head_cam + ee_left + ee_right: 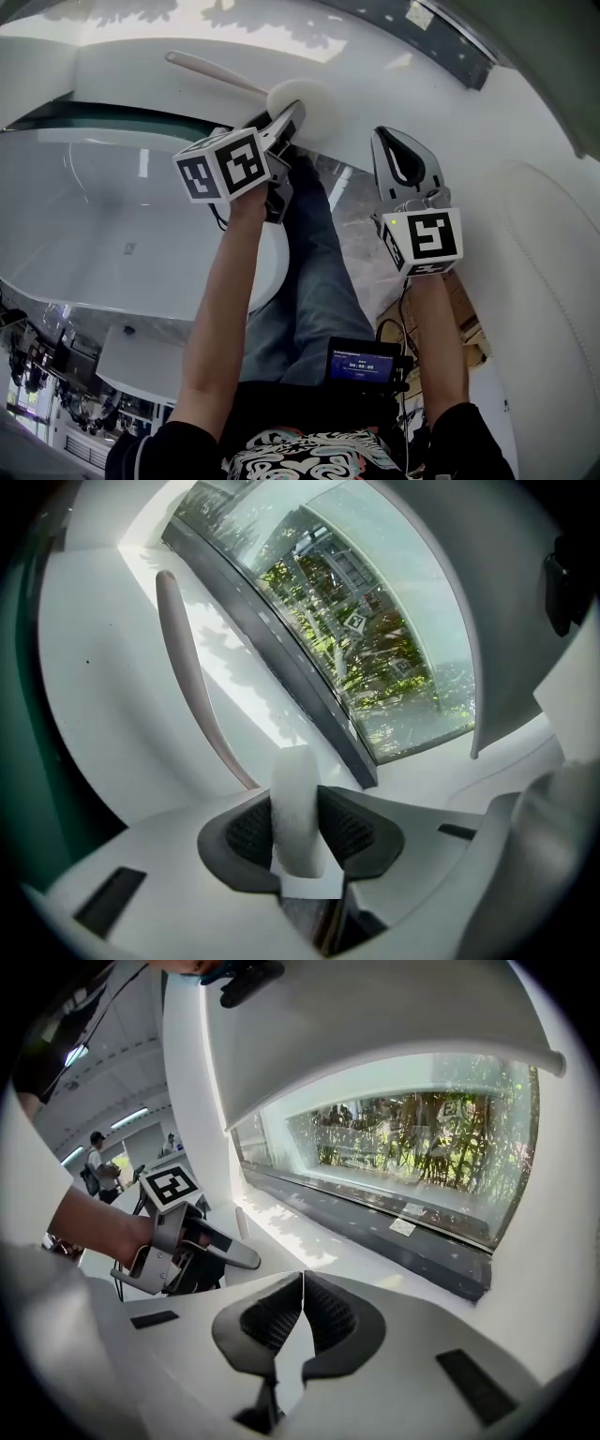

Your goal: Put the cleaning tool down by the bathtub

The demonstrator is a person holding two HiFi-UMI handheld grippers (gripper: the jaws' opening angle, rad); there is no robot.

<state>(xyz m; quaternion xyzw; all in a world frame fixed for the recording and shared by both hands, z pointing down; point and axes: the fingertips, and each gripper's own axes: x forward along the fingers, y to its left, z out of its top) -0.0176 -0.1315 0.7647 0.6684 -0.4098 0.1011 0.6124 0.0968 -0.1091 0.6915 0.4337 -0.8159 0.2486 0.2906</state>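
One brush [317,101], its round white head clamped in the left tool [298,827], beside the one bathtub [94,234]; right tool [302,1312] closed, empty.

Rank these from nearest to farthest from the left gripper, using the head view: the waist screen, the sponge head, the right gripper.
1. Sponge head: clamped in the left gripper.
2. Right gripper: off to its right, shut, empty.
3. Waist screen: low, at the person's waist.
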